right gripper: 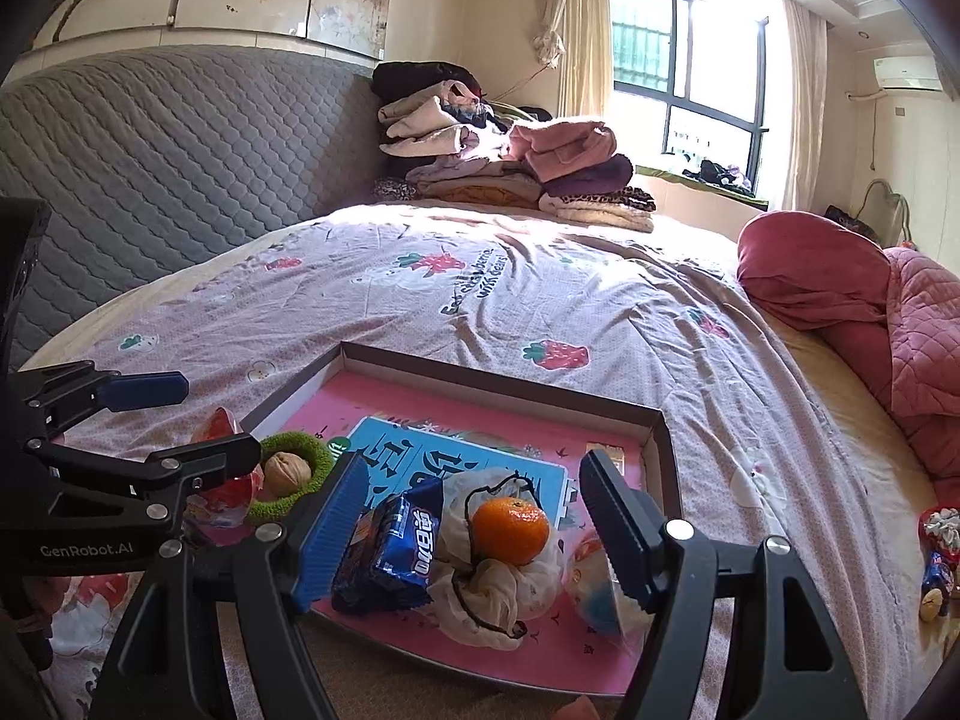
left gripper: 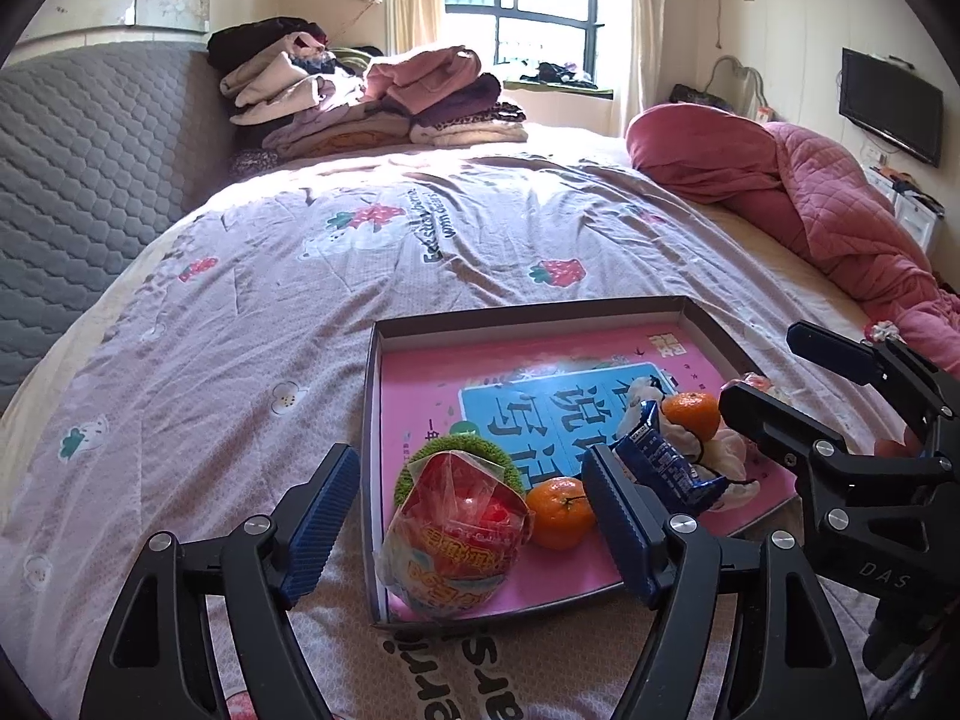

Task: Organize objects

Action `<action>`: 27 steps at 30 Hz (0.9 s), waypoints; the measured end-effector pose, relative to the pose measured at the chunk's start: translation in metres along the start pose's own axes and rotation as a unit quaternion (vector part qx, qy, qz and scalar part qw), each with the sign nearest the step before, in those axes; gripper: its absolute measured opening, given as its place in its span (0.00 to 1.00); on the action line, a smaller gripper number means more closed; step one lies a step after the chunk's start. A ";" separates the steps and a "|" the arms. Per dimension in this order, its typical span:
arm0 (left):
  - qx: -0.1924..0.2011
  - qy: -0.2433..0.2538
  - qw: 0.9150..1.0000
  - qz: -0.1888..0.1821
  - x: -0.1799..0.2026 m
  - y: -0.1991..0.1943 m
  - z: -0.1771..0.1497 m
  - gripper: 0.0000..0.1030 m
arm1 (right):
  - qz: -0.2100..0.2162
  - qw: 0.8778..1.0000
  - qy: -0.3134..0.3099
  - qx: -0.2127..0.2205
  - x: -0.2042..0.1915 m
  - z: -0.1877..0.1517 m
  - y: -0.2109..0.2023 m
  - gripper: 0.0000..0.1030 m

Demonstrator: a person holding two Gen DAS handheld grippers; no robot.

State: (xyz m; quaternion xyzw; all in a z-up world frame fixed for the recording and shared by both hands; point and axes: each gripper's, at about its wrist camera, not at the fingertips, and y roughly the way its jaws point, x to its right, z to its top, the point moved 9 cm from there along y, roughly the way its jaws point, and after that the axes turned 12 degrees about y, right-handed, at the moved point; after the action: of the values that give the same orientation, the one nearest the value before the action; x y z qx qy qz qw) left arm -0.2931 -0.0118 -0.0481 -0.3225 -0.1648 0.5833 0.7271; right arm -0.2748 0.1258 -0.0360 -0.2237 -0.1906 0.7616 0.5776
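Holding tangerines (left gripper: 560, 512) and snacks: shallow box (left gripper: 528, 312).

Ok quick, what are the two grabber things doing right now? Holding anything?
Left gripper: jaws open, holding nothing, either side of the red snack bag.
Right gripper: jaws open, holding nothing.

Glossy wrapper (right gripper: 384, 546) – crinkly; cardboard tray (right gripper: 660, 456) (matt); cotton bedsheet (left gripper: 240, 312).

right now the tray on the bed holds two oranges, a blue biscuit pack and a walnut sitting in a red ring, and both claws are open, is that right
Nearly. The walnut sits in a green ring, not a red one; the right wrist view shows it. The rest holds: the tray on the bed holds two oranges and a blue biscuit pack, and the left claw and right claw are open.
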 end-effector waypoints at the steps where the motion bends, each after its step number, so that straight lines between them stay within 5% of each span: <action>1: 0.002 0.000 1.000 0.002 0.000 -0.004 0.001 0.76 | 0.000 1.000 0.002 0.003 0.000 0.002 -0.003 0.70; 27: 0.048 -0.035 0.998 0.033 0.003 -0.109 -0.003 0.76 | 0.003 0.998 0.028 0.054 -0.007 0.016 -0.100 0.70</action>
State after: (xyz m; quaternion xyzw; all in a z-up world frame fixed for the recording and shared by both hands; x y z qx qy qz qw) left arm -0.2096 -0.0215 0.0216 -0.2722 -0.1515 0.6253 0.7155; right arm -0.2031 0.1448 0.0326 -0.2140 -0.1322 0.7661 0.5914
